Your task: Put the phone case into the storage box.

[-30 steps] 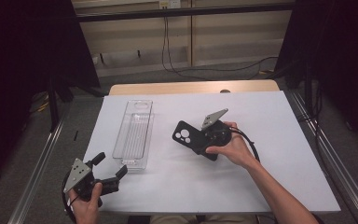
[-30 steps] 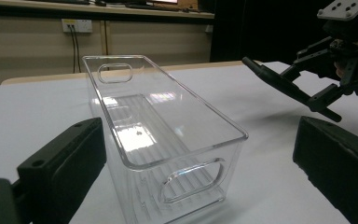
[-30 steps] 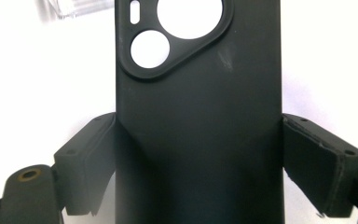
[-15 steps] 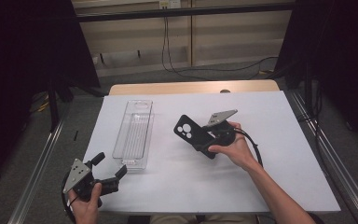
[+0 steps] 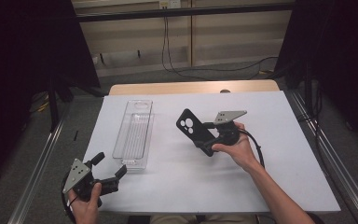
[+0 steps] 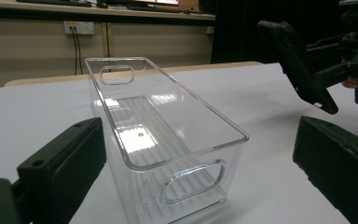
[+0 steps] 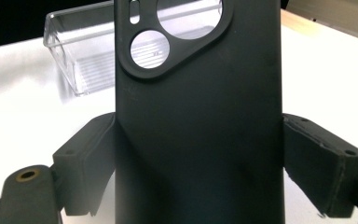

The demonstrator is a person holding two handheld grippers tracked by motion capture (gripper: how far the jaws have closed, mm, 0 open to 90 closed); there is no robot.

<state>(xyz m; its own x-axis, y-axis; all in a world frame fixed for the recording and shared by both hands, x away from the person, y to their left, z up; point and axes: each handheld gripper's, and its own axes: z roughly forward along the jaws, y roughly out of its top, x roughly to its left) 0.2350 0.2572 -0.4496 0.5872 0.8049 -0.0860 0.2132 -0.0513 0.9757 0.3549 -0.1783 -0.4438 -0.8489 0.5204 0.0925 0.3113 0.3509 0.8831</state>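
White covering is lying over the table, with dark curtains hanging behind. Right gripper is clamping a black phone case by its two long edges (camera cutouts pointing away from the hand), holding it above the table right of the clear plastic bin. Left gripper is resting at the near left corner, jaws spread wide, just before the bin's near end.

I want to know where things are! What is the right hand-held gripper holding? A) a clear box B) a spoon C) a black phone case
C: the right hand-held gripper is shut on the black phone case, lifted beside the clear box.
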